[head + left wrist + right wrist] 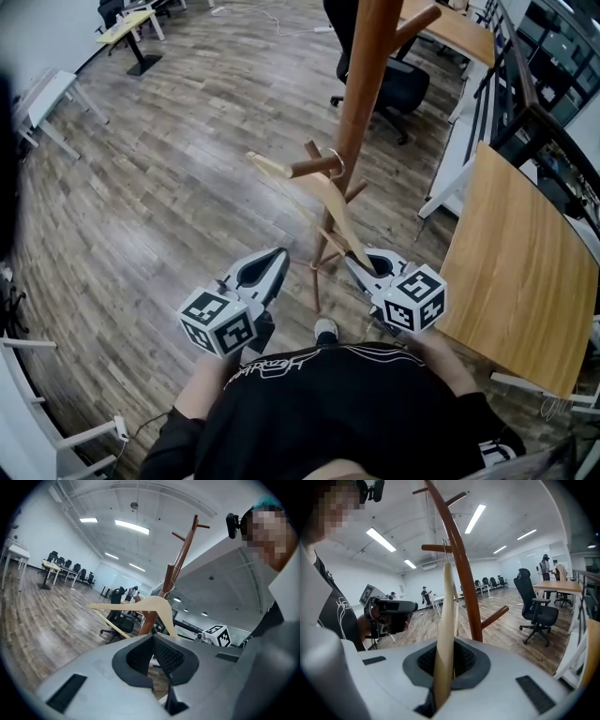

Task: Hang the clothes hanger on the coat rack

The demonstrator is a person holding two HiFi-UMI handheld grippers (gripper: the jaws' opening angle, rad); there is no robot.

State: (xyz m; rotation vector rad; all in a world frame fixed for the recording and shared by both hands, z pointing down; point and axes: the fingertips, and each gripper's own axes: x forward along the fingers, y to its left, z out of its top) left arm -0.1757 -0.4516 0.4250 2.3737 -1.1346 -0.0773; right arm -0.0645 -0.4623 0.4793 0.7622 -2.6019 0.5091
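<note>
Our right gripper [364, 269] has its fingers clamped on one arm of the wooden hanger [336, 211], whose metal hook seems to sit over a short peg [314, 169] of the coat rack [361, 84]; our left gripper [274, 258] is closed on nothing; releasing while the hanger hangs tilted could swing the hook off the peg's end; tugging it could tip the rack.

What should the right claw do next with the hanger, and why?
Probably open the right claw and let go: the wooden hanger has its metal hook seemingly over a peg of the coat rack, yet the claw clamps its lower arm.
</note>
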